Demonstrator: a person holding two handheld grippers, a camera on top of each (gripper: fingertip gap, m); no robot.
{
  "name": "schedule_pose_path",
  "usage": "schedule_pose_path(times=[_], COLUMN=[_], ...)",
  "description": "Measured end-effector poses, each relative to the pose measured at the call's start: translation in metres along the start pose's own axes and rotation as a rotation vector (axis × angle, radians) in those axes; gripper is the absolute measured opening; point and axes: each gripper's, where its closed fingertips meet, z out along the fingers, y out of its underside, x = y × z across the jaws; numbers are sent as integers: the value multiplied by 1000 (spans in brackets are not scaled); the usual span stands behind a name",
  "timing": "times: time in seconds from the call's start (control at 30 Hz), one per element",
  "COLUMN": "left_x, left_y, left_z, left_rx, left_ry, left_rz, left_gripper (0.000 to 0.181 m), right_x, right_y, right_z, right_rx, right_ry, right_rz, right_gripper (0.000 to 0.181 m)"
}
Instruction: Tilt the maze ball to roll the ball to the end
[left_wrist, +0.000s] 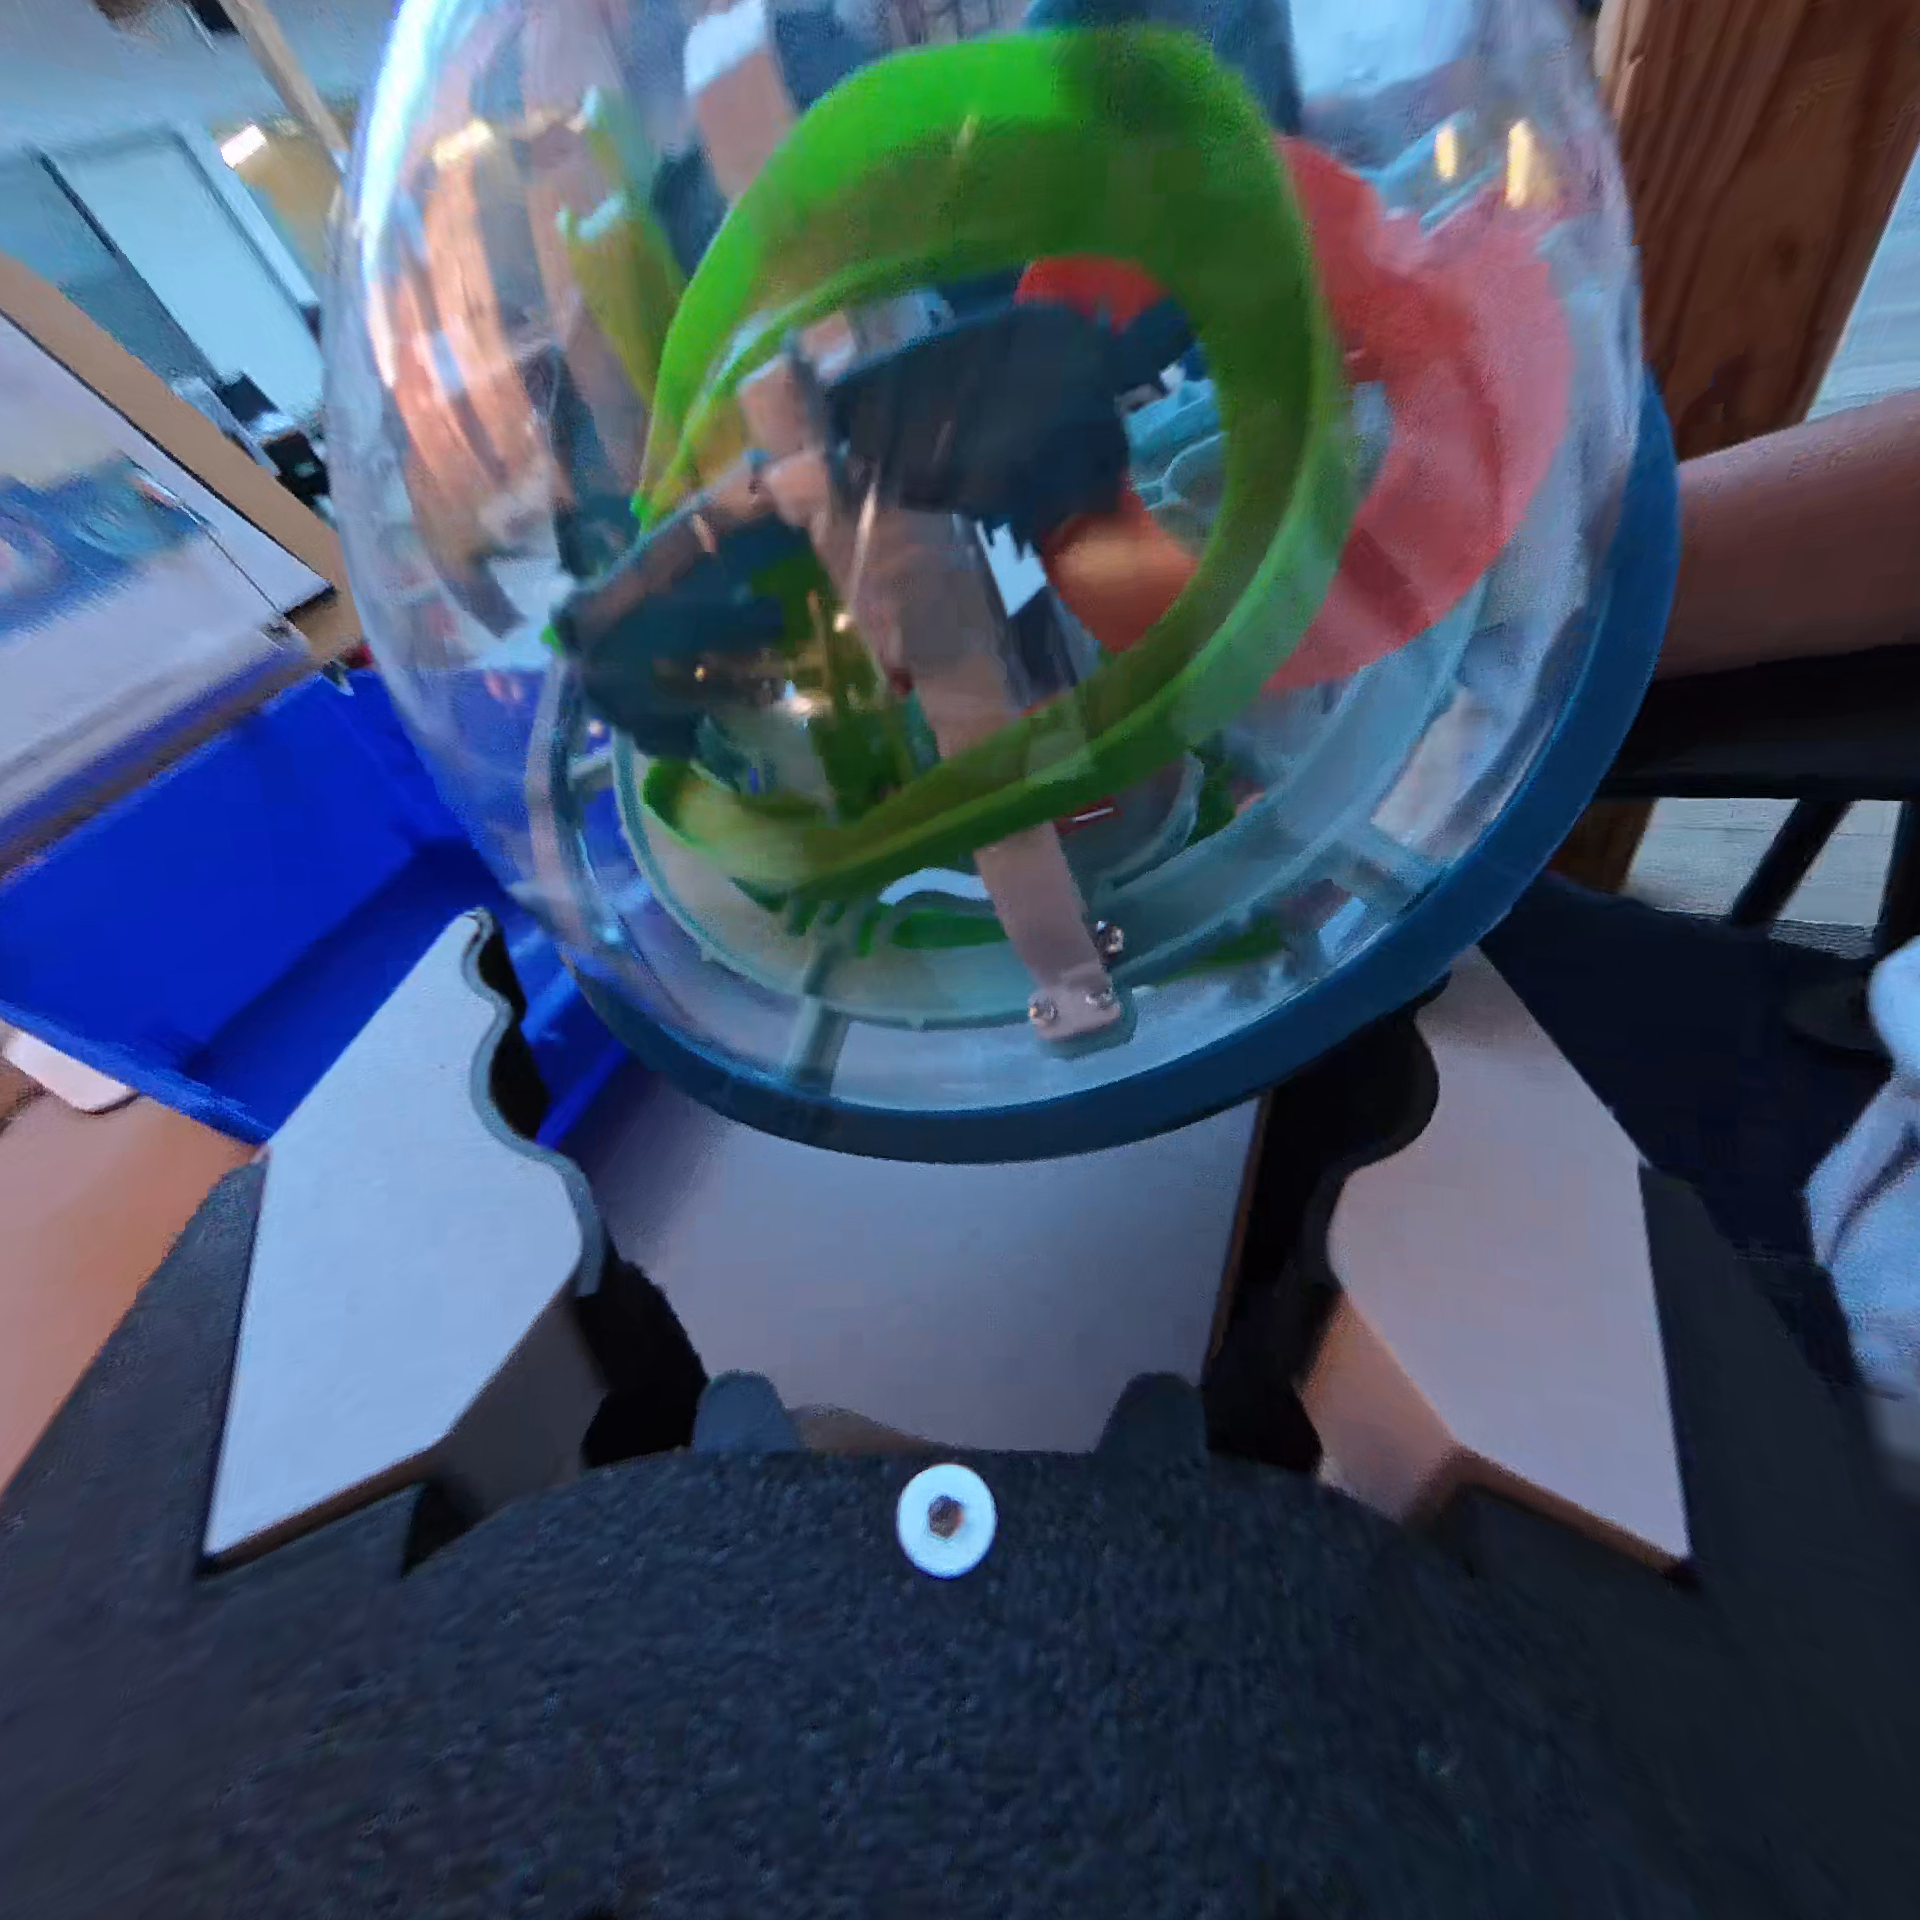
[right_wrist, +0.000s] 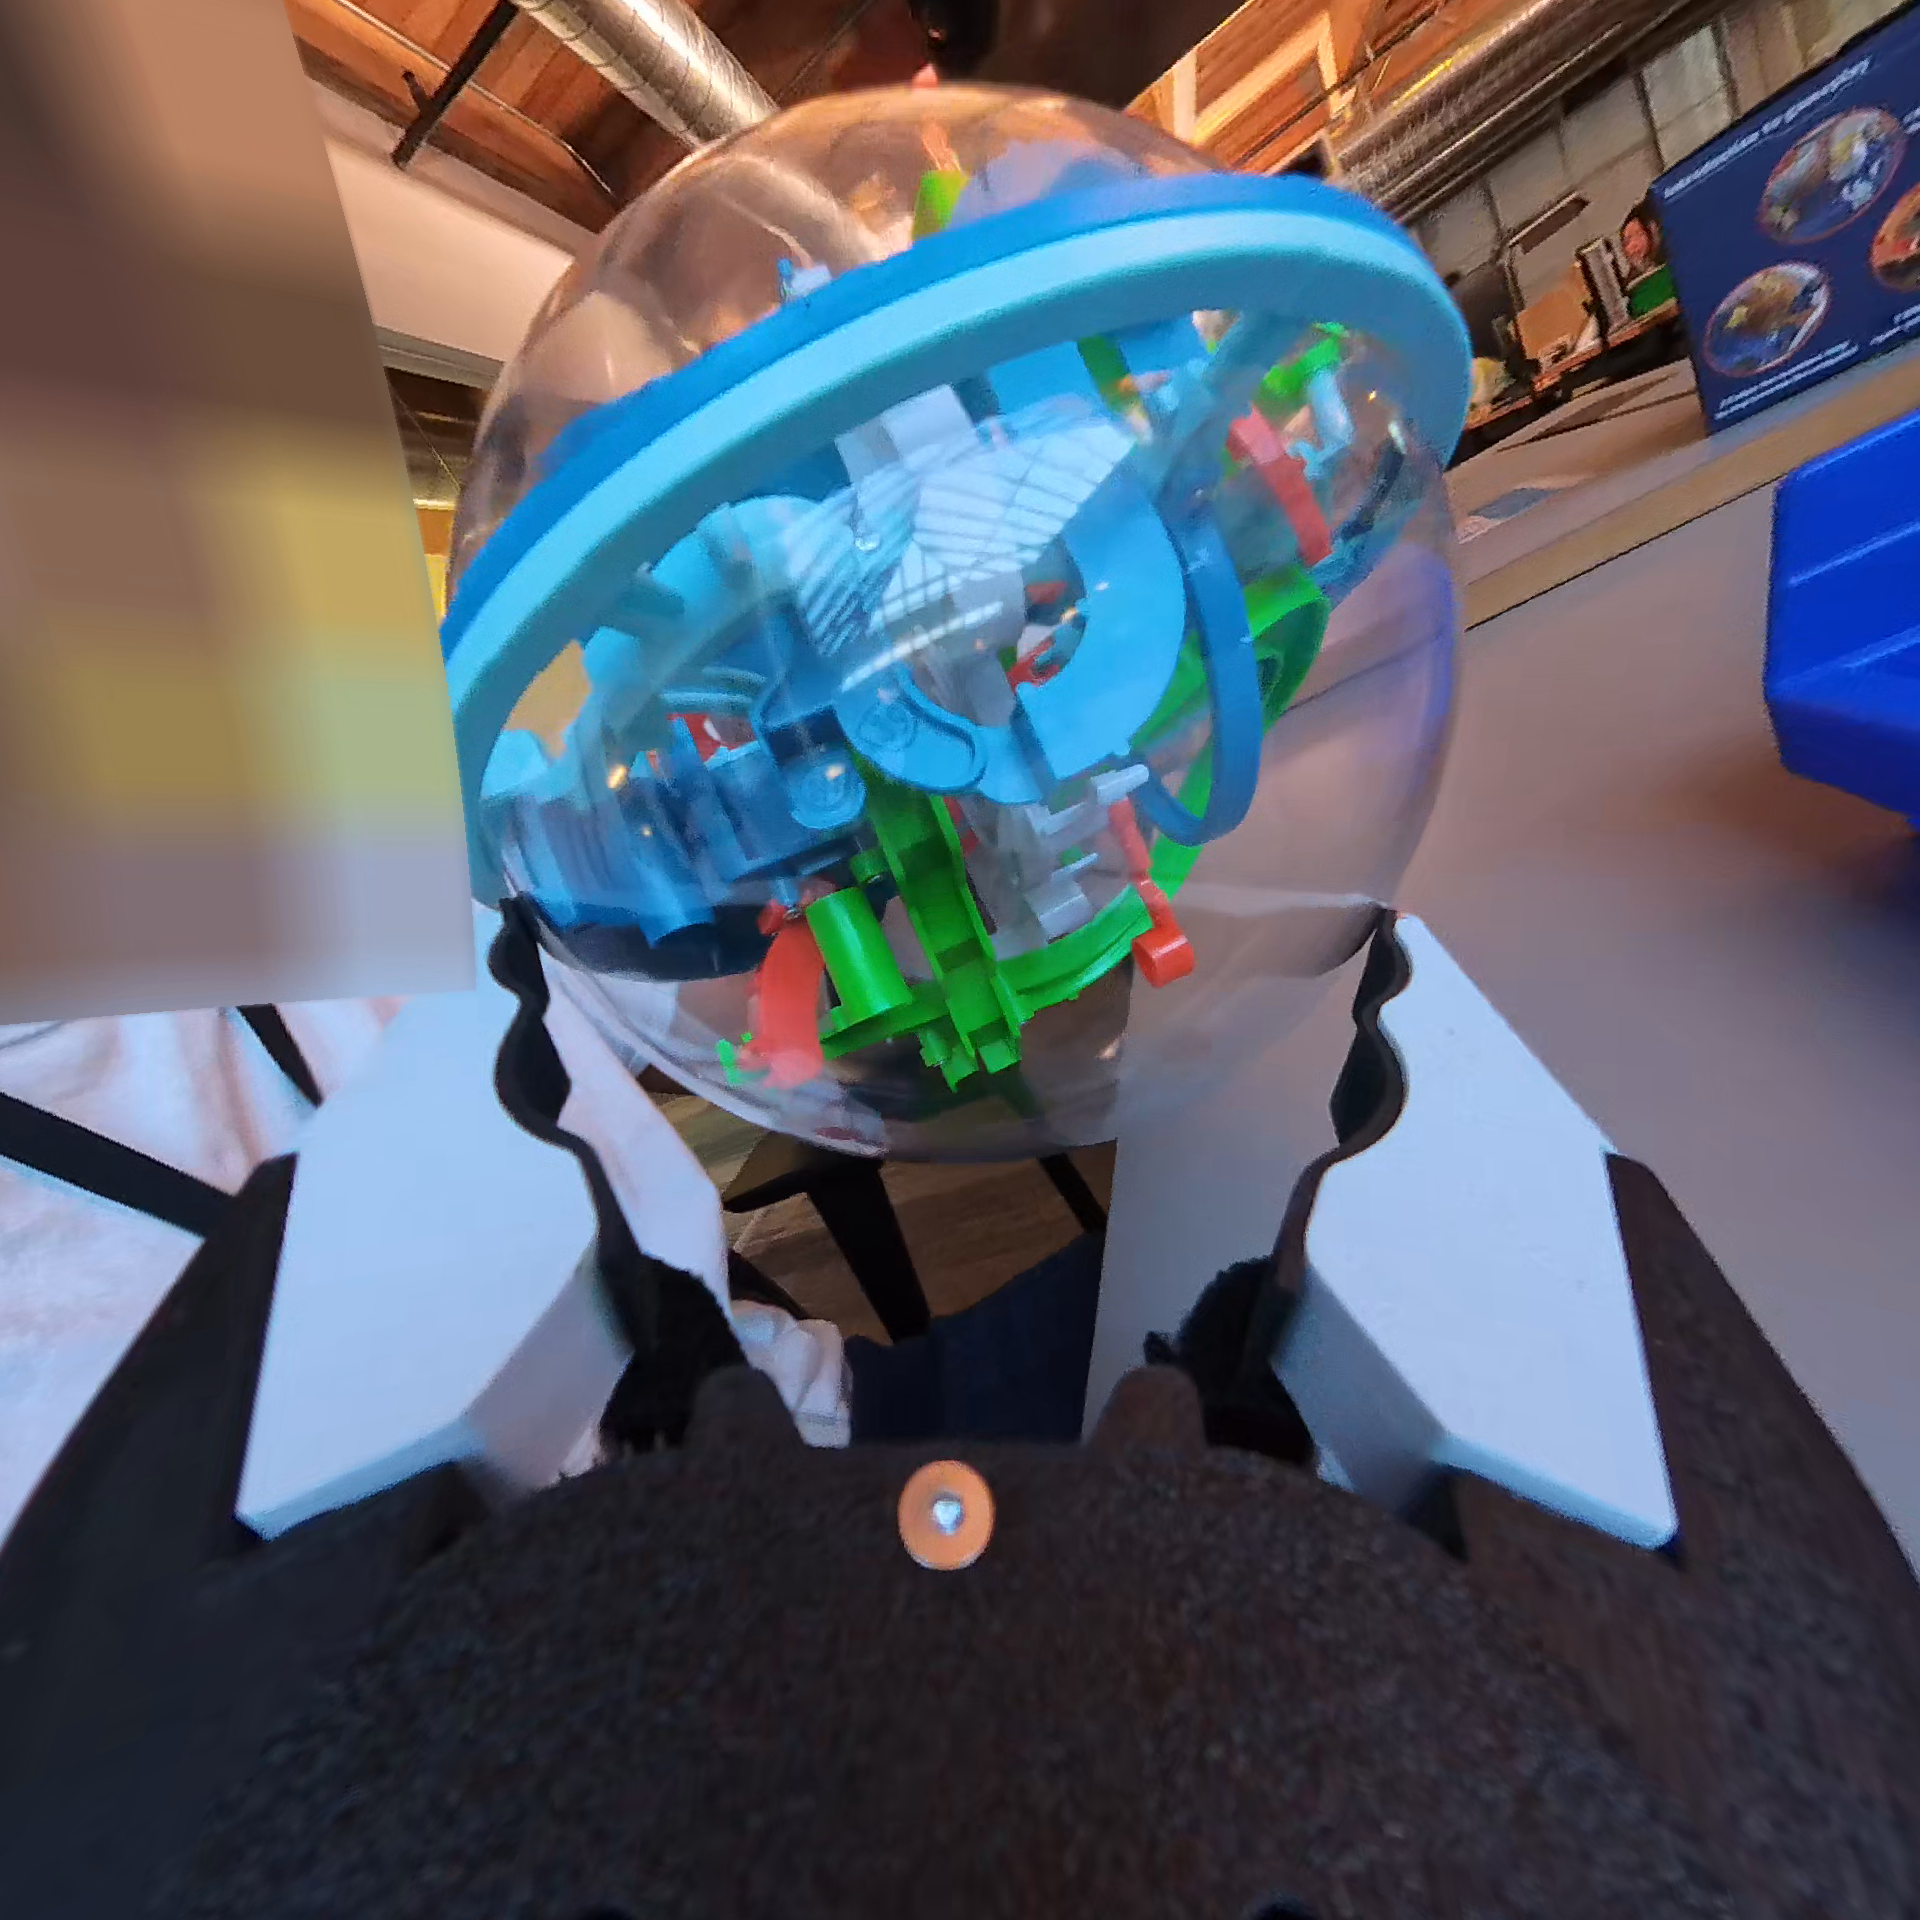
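Black gripper bodies fill the bottom of both wrist views, each with pale fingers spread wide around the maze ball (right_wrist: 951, 623). Right gripper (right_wrist: 951, 977): jaws wide, wavy pads touching the clear shell on both sides, so it is holding the ball. Left gripper (left_wrist: 956, 997): jaws also wide, the ball's blue equator ring (left_wrist: 1039, 1117) sitting between the fingers; that view is motion-blurred, so contact there is probable rather than certain.

Ball is lifted off the worktop (right_wrist: 1621, 831), carried between the two grippers and tilted, ring running up to the right in the right wrist view. Blue bin (right_wrist: 1849, 644) sits on the worktop off to the side, well apart from it.

Step in hand, as I read it: mid-tilt, steering along the inner tracks (green, blue, red, white). Can't find the small steel ball in either view, so progress is unknowable from here.

Next move calls for small, slow wrist rotations with both grippers moving together, grip pressure constant. Main risk is the smooth shell slipping through the pads, or an overshoot dropping the ball off its track.
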Motion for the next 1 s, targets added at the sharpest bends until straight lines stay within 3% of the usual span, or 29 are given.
schedule_pose_path(times=[0.2,0.37,0.63,0.77,1.0], left_x=[-1,-6,-11,-12,-10], left_y=[-6,2,-5,9,24], left_z=[3,8,11,18,31], left_rx=[4,-4,130,101,43], left_ry=[-91,-124,-63,-47,-21], left_rz=[108,89,-186,-283,-392], left_gripper=[159,159,159,159,159], right_x=[0,3,7,19,29], right_y=[-5,-15,-33,-38,-42], right_z=[-4,-3,6,6,5], right_rx=[-16,-21,30,36,-170], right_ry=[21,138,337,439,566], right_rz=[63,59,214,258,326], right_gripper=[149,150,153,153,153])
